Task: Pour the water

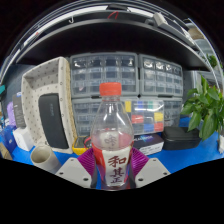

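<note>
Though held upright between the pink pads [88, 160] of the tool [113, 168], looks far from poured: clear water bottle [112, 135] with red cap [111, 89] on, white label with red characters facing back toward the tool. Appears pinched on both sides low on the body, pads pressing the label zone, so reads as tool clamped on the bottle, not spread.

Gripper view only. Beyond the bottle, across the blue counter [190, 152], a wall of small parts drawers [125, 75]. Off to the tool's left, a perforated white panel [50, 100] leaning upright, with a pale cup-like rim [42, 154] just ahead of the left finger, possibly the receiving vessel, though too little shows to say. Off to the right, a green plant [205, 105].

Risks, as a judgement: cap apparently closed, so tipping now yields nothing; must come off first. Grip sits low on a tall bottle, so tilting could let the top swing and the smooth plastic slip or rotate in the pads. Squeezing harder could buckle the thin wall and spurt water once opened. A fast tilt could overshoot the vessel and wet the counter.

Long axis vertical, running away from the fingers; cap end pointing up.
</note>
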Motion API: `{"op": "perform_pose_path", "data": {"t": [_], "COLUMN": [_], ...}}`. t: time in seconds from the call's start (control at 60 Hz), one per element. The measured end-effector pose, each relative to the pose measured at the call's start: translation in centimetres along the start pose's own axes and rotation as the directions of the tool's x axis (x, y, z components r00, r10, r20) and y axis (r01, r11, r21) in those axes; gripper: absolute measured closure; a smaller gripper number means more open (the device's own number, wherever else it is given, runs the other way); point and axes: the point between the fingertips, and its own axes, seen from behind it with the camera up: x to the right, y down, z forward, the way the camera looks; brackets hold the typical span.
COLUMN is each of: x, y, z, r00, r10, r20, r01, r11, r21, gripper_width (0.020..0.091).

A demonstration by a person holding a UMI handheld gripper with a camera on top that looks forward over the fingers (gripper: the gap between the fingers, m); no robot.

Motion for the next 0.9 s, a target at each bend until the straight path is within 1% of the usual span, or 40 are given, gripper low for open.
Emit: {"op": "perform_pose_path", "data": {"t": [0.133,0.233,0.25,0.3,0.333,0.367,0.45,0.583,0.667,0.783,0.9], "x": [0.2,0.2,0.2,0.5,0.6,0.5,0.0,-0.9,-2.2,-3.9,-6.1], "y": [-0.1,0.2,0.4,1.6,2.1,2.2,2.7,5.4,6.3,5.5,2.9], "z": [-0.2,-0.4,-0.5,-0.8,-1.2,-1.8,-3.4,-7.3,-10.1,-13.5,-16.0], "r00": [1.0,0.999,0.999,1.0,1.0,1.0,0.999,0.998,0.998,0.997,0.999], "r10": [0.014,0.043,0.042,0.025,0.004,-0.008,0.032,0.033,0.051,0.068,0.038], "r20": [0.006,0.008,0.006,-0.012,-0.019,-0.023,-0.028,-0.047,-0.038,-0.033,-0.002], "r01": [-0.014,-0.043,-0.042,-0.026,-0.005,0.006,-0.034,-0.041,-0.057,-0.074,-0.038], "r11": [1.0,0.999,0.999,0.998,0.996,0.996,0.995,0.985,0.977,0.965,0.968], "r21": [0.024,0.003,-0.006,-0.063,-0.09,-0.092,-0.092,-0.165,-0.207,-0.25,-0.25], "gripper_width": [0.0585,0.0536,0.0515,0.0412,0.0388,0.0376,0.0376,0.0344,0.0343,0.0345,0.0341]}}
